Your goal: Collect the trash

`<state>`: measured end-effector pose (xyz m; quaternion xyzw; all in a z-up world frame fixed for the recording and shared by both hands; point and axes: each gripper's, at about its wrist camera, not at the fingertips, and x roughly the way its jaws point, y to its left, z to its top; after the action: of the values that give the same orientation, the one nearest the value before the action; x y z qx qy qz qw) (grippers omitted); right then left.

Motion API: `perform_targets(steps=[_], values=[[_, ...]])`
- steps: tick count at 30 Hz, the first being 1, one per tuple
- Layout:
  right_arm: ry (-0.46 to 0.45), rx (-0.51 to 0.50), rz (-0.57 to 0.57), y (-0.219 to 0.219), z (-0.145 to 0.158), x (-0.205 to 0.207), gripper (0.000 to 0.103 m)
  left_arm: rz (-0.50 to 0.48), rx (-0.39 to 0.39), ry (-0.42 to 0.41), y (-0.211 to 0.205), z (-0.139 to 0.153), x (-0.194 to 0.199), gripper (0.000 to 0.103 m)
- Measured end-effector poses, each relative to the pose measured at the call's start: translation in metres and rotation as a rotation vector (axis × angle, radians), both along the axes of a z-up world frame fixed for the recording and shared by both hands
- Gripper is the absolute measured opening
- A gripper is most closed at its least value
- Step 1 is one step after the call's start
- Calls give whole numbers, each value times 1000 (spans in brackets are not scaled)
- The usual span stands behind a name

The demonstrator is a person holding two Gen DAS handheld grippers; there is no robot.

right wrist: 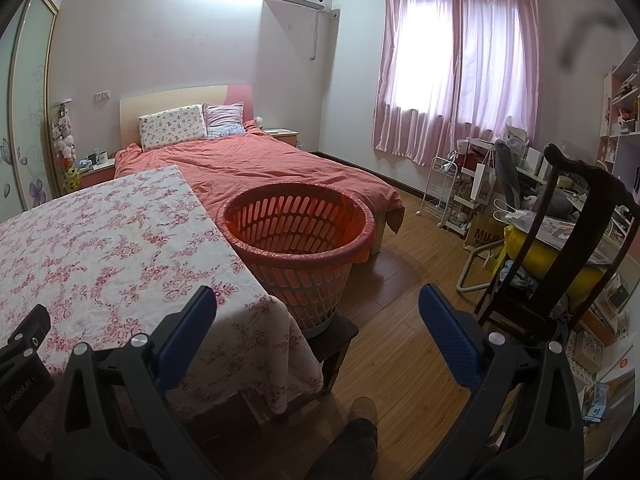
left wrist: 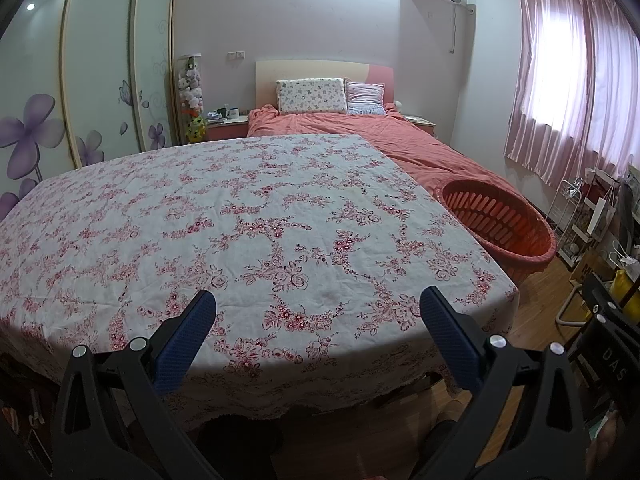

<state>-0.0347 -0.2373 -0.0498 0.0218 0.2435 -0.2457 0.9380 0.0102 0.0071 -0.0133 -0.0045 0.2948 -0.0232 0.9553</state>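
Note:
A table under a floral cloth (left wrist: 248, 216) (right wrist: 100, 248) fills the left wrist view; I see no trash on it. An orange slatted basket (right wrist: 296, 232) (left wrist: 500, 220) lined with a pink bag stands on a dark stool (right wrist: 336, 340) at the table's right end. My left gripper (left wrist: 318, 304) hovers open over the near edge of the table, with nothing between its blue pads. My right gripper (right wrist: 318, 300) is open too, in front of the basket and above the table's right corner, holding nothing. The left gripper's body (right wrist: 24, 356) shows at the lower left of the right wrist view.
A bed with a salmon cover (right wrist: 256, 168) lies behind the table and basket. A dark wooden chair (right wrist: 568, 232) and cluttered racks and shelves (right wrist: 480, 184) line the right side. Wooden floor (right wrist: 404, 280) runs between basket and chair. A person's foot (right wrist: 362, 412) is below.

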Motion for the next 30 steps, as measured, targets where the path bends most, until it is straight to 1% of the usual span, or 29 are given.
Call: perform_targets(steps=[30], values=[[1, 2, 0, 0, 1, -1, 99, 1, -1, 2, 1, 0, 0, 100]])
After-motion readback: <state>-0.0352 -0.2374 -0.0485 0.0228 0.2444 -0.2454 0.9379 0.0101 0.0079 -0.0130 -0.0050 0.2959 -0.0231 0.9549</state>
